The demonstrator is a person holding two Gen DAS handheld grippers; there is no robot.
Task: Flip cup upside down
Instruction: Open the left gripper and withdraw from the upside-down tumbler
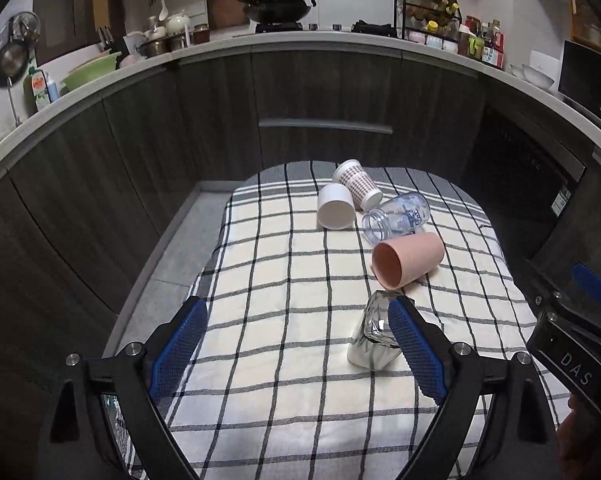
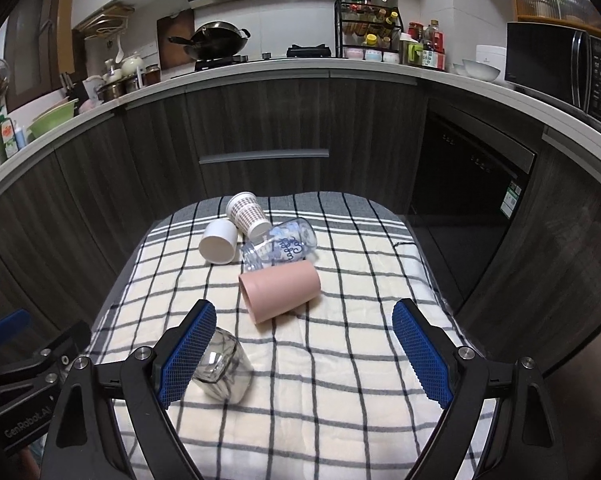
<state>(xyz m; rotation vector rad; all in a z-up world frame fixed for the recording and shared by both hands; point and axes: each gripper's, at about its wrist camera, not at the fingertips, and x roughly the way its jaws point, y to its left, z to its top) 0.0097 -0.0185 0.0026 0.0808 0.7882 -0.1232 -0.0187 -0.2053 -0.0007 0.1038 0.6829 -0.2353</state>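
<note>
A clear glass cup [image 1: 374, 338] stands upside down on the checked cloth [image 1: 284, 280], partly behind my left gripper's right finger; it also shows in the right wrist view [image 2: 222, 368]. A pink cup [image 1: 406, 258] [image 2: 280, 290] lies on its side behind it. Further back lie a clear printed jar [image 1: 396, 216] [image 2: 280, 246], a white cup [image 1: 336, 206] [image 2: 219, 242] and a brown-dotted paper cup [image 1: 356, 184] [image 2: 247, 210]. My left gripper [image 1: 296, 344] is open and empty, left of the glass. My right gripper [image 2: 304, 352] is open and empty, in front of the pink cup.
The cloth covers a small table with a grey edge [image 1: 168, 256] on the left. Dark cabinets [image 1: 324, 96] stand behind, under a counter with a wok [image 1: 278, 2], bottles and a microwave [image 2: 560, 68]. The right gripper's body [image 1: 576, 344] shows at the left view's right edge.
</note>
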